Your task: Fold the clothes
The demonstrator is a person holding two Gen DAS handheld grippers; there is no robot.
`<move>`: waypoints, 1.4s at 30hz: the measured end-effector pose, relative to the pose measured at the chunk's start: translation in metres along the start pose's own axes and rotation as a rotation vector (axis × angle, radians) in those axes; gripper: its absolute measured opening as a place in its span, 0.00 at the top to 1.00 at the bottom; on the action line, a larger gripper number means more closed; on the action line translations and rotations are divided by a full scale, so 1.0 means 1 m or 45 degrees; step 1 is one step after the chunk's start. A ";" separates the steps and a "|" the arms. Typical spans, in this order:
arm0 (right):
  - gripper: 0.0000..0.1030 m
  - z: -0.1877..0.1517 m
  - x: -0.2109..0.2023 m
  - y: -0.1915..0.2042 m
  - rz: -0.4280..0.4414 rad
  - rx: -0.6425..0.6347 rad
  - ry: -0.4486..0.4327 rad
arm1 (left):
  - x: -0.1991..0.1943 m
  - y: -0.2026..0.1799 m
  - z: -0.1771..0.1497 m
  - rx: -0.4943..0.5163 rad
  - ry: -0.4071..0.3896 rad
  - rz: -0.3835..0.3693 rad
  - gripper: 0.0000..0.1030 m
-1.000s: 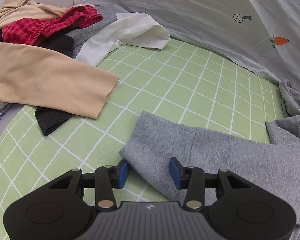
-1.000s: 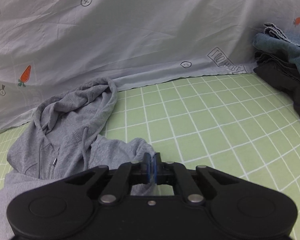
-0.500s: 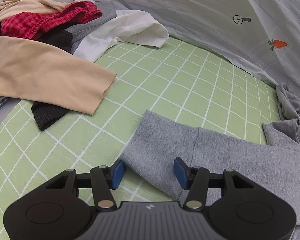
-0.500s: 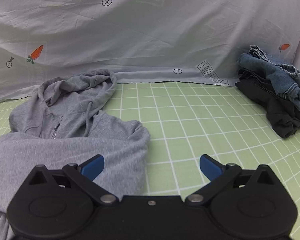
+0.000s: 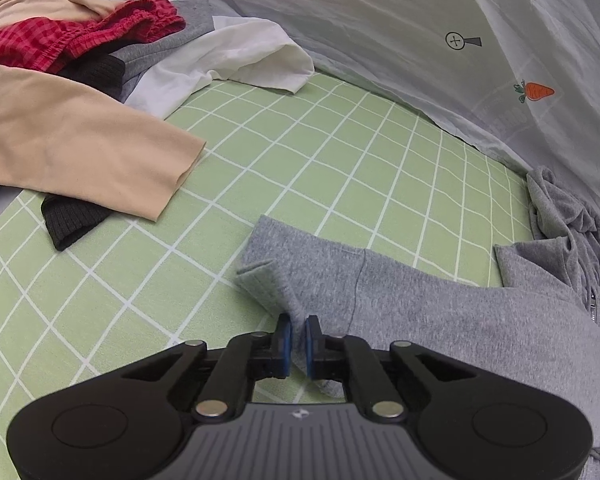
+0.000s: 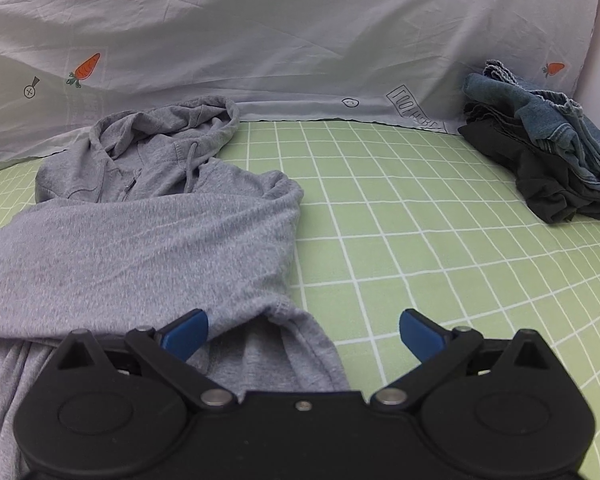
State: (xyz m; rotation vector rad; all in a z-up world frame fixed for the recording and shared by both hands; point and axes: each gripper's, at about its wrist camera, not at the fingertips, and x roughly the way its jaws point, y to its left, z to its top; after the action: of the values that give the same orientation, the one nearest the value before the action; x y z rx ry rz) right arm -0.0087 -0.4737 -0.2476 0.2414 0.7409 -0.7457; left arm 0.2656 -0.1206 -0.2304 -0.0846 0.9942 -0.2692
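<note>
Pinching the cuff of a grey hoodie (image 5: 440, 312), the left tool (image 5: 296, 338) has its blue pads closed on a ridge of fabric at 6 o'clock in the left wrist view. Half a second ago the same pads stood apart on either side of the cuff, which lay flat; now the cuff's edge is lifted and puckered.

The hoodie lies spread on a green checked sheet (image 5: 340, 152). From the left wrist view, the gripped sleeve runs from 6 o'clock toward 3 o'clock, where the zip and crumpled hood sit. From the right wrist view, the hood is at 11 o'clock and another sleeve is folded across the chest toward 9 o'clock.

The right tool (image 6: 304, 330) is open wide, holding nothing, its left pad resting over grey fabric near the hoodie's right edge. A second ago it was closed on that fabric, so it appears to have just let go.

This reads as one sleeve already laid over the body and the other now held, likely ready to be carried across; that is a judgement, not something shown.

A loose heap of unfolded clothes (image 5: 80, 60) in beige, red, white and black sits at 10 o'clock in the left view. A stack of folded clothes (image 6: 548, 160), denim on dark, sits at 2 o'clock in the right view. A pale printed sheet (image 6: 300, 40) hangs behind.
</note>
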 end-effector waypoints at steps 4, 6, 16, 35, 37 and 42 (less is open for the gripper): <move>0.00 -0.003 -0.002 0.000 0.019 -0.019 0.001 | -0.013 -0.031 0.004 0.022 -0.043 -0.177 0.94; 0.00 -0.004 -0.003 -0.001 0.029 -0.017 0.002 | -0.018 -0.054 0.004 0.071 -0.049 -0.261 0.94; 0.00 0.003 -0.010 -0.009 -0.002 0.007 -0.045 | -0.027 -0.151 -0.025 0.462 0.051 -0.492 0.62; 0.12 0.054 0.015 0.123 0.498 -0.195 0.040 | 0.009 -0.082 -0.017 0.325 0.112 -0.050 0.23; 0.27 0.055 0.019 0.136 0.588 -0.208 0.080 | 0.013 -0.079 -0.018 0.297 0.135 -0.058 0.23; 0.58 0.053 0.024 0.155 0.712 -0.220 0.125 | 0.016 -0.081 -0.024 0.306 0.140 -0.052 0.20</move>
State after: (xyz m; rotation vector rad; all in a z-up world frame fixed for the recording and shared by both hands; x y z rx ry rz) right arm 0.1381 -0.3985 -0.2339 0.3120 0.7781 -0.1393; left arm 0.2393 -0.2012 -0.2409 0.1303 1.0628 -0.4322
